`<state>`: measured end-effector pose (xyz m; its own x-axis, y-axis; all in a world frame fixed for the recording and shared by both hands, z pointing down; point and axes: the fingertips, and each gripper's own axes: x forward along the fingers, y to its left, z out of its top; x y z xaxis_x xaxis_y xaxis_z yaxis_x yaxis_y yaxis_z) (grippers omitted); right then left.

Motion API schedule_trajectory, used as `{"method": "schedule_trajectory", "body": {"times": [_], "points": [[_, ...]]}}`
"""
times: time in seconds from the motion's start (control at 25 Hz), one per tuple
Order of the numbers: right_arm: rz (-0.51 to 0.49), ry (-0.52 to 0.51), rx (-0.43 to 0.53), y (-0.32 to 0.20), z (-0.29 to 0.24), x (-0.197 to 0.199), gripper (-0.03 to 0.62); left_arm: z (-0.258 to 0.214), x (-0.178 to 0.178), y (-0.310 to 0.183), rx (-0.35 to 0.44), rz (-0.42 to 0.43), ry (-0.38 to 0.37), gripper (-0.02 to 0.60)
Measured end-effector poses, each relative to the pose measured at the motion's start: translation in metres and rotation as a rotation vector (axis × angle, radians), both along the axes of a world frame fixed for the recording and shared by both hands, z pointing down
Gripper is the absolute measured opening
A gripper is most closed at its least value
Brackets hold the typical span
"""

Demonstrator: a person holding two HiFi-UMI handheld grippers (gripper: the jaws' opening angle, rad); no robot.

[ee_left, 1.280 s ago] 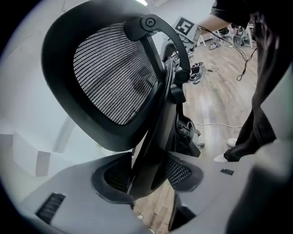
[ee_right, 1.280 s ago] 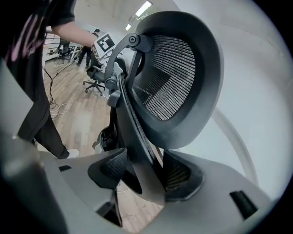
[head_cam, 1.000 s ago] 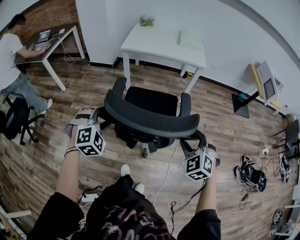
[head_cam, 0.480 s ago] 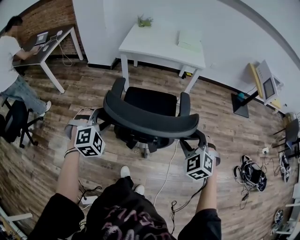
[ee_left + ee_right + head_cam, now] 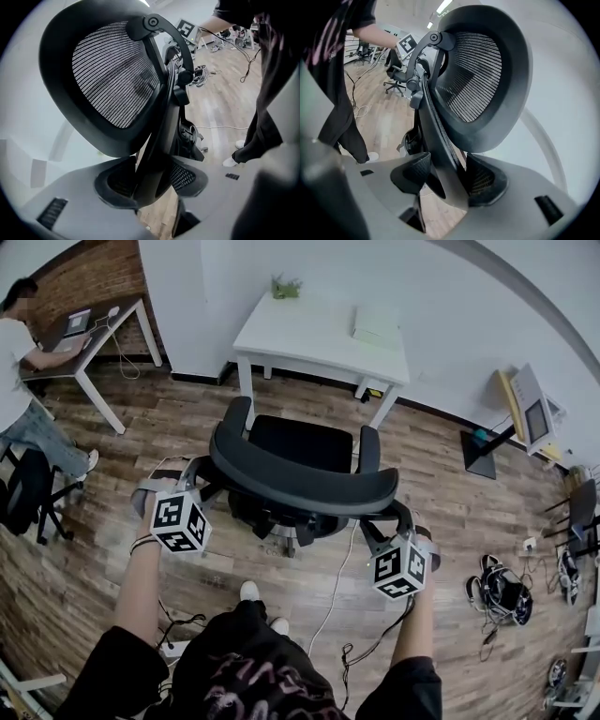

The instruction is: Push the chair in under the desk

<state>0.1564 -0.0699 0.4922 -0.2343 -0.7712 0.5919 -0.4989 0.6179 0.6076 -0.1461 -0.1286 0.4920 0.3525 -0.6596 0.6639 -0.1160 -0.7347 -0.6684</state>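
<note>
Black mesh fills the backrest (image 5: 300,486) of the chair (image 5: 302,442), which stands on the wood-plank floor (image 5: 178,418) facing the white table (image 5: 309,334). The chair is near that table but apart from it, not under it: a strip of bare floor shows between the seat's front edge and the table's legs. Its 2 armrests point toward the table.

The left hand-held gripper (image 5: 195,472) is at the left end of the backrest. In the left gripper view its 2 jaws stand wide, with the black frame at the edge of the backrest clamped between the pads (image 5: 150,180). The right hand-held gripper (image 5: 386,514) is at the right end of the backrest. In the right gripper view it is likewise closed on the frame there, a pad on either side of the strut (image 5: 445,180). Both point downward and forward at the chair from behind.

On the table sit a small green plant (image 5: 284,285) at the back edge and a pale flat box (image 5: 378,326) toward the right. A white cable (image 5: 337,568) trails over the floor under the chair. At far left a person (image 5: 14,352) sits at a brown-topped table (image 5: 98,345) with a laptop (image 5: 75,324) on it.
</note>
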Motion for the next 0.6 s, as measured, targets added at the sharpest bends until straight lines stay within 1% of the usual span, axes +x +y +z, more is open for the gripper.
{"method": "schedule_trajectory", "body": {"times": [0.6], "points": [[0.039, -0.014, -0.006, -0.066, 0.001, 0.008, 0.252, -0.001, 0.009, -0.073, 0.005, 0.054, 0.024, 0.219]]}}
